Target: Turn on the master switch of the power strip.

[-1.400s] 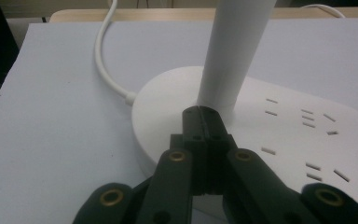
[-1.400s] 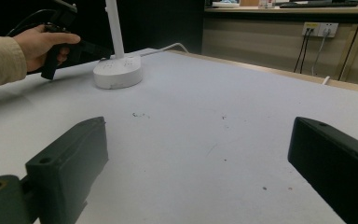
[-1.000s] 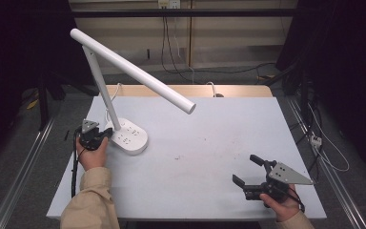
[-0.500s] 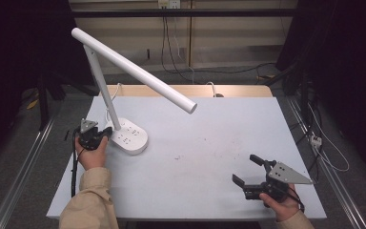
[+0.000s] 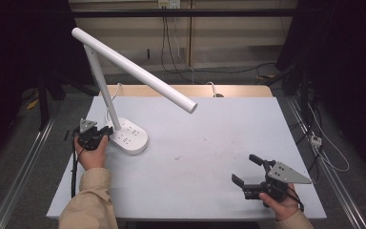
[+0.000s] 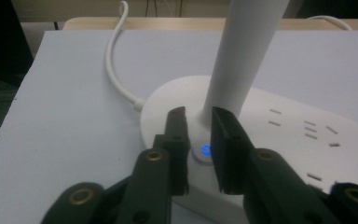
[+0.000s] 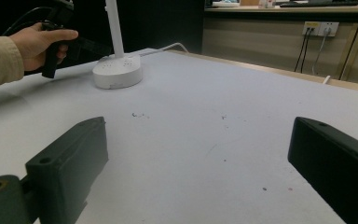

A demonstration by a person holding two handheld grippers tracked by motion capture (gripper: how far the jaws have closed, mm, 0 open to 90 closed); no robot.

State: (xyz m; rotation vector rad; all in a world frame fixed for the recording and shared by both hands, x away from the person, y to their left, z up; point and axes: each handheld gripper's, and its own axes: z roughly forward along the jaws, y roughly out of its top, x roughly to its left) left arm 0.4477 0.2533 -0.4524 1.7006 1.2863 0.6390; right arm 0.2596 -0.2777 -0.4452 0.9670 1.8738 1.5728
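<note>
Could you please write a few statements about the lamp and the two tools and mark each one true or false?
1. The left tool points at the lamp base, with a lit blue button showing between its jaws. True.
2. The right tool grips the lamp's slanted head. False: it is open, empty and low over the table, far from the lamp.
3. The lamp's white cord leaves the base toward the table's far edge. True.
4. The lamp lies tipped over on the table. False: it stands upright on its base.
5. The left tool's jaws are spread wide. False: only a narrow gap separates them, and they have just been opening.
</note>
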